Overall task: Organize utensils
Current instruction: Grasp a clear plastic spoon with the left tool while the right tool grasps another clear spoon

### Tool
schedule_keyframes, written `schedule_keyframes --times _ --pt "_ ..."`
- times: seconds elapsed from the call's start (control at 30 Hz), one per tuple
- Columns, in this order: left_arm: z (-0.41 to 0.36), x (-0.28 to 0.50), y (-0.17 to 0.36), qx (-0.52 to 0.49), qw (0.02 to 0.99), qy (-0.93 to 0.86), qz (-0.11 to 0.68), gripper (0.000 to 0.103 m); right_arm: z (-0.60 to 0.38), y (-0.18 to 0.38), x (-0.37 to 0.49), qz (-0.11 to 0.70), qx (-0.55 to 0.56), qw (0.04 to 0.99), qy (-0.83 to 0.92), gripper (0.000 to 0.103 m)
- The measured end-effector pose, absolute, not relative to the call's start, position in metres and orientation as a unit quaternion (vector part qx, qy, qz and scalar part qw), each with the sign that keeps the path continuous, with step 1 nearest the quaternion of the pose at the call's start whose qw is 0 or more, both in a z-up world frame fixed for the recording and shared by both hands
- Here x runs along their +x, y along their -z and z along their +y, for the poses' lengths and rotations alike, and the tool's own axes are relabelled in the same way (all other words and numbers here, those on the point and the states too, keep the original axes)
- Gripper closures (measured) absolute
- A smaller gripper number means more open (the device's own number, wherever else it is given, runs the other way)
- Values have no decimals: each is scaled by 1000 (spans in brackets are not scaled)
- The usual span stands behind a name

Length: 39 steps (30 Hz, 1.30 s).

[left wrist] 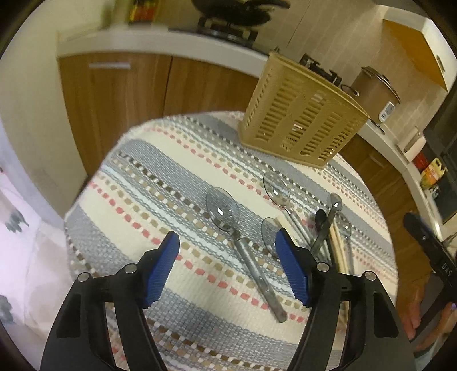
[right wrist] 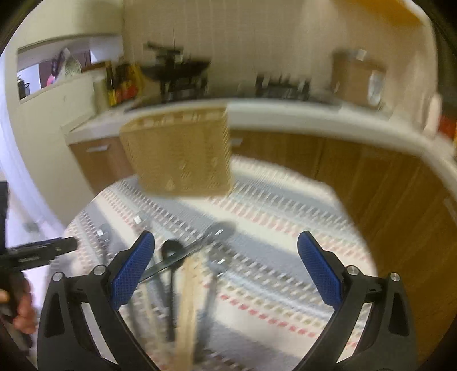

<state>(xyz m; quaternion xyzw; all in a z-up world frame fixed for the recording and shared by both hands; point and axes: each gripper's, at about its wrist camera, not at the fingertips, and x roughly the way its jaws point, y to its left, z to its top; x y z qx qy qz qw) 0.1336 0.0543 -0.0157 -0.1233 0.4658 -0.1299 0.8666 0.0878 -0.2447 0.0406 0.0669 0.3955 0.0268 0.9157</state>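
A tan slotted utensil basket (left wrist: 300,120) stands at the far side of a round table with a woven striped cloth (left wrist: 160,182). Several utensils lie in front of it: a large grey spoon (left wrist: 242,242), another spoon (left wrist: 281,197), a small black spoon (left wrist: 320,225) and wooden chopsticks (left wrist: 340,251). My left gripper (left wrist: 227,248) is open and empty, hovering over the large spoon's handle. In the blurred right wrist view my right gripper (right wrist: 225,251) is open and empty above the chopsticks (right wrist: 187,299) and black spoon (right wrist: 171,251), with the basket (right wrist: 180,151) beyond.
Wooden kitchen cabinets (left wrist: 128,94) with a white counter curve behind the table. A stove with a black pan (left wrist: 231,17) and a brown pot (left wrist: 374,88) stand on the counter. The other gripper (left wrist: 428,248) shows at the right edge of the left wrist view.
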Motion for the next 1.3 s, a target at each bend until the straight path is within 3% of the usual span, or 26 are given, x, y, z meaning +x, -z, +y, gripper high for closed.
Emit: schedule_keyframes --times 0.1,0.23,0.3,0.37,0.57,0.7,0.87,1.13,1.2,1.3 --pt "58 146 20 -145 849 138 490 44 -243 -30 114 468 118 874 -59 35" --pt "55 159 27 -162 829 137 518 49 -243 -10 139 531 184 823 -79 42" --pt "49 166 32 -159 819 137 534 52 -240 -2 151 554 203 803 -82 57" --pt "47 172 38 -165 808 135 549 66 -237 6 161 570 221 787 -83 66" --pt "34 182 55 -162 796 127 569 73 -236 19 183 597 234 767 -37 71" --pt "30 187 54 -149 799 125 569 73 -237 28 192 606 242 757 -17 72" --pt "25 195 53 -140 800 123 570 74 -238 41 202 615 250 748 -1 82" --pt "26 196 55 -135 800 133 570 74 -225 51 208 623 227 748 29 82" --pt "27 196 57 -136 799 134 570 74 -213 56 213 621 216 753 30 90" --pt "23 198 57 -124 800 133 572 74 -203 59 216 616 192 763 27 91"
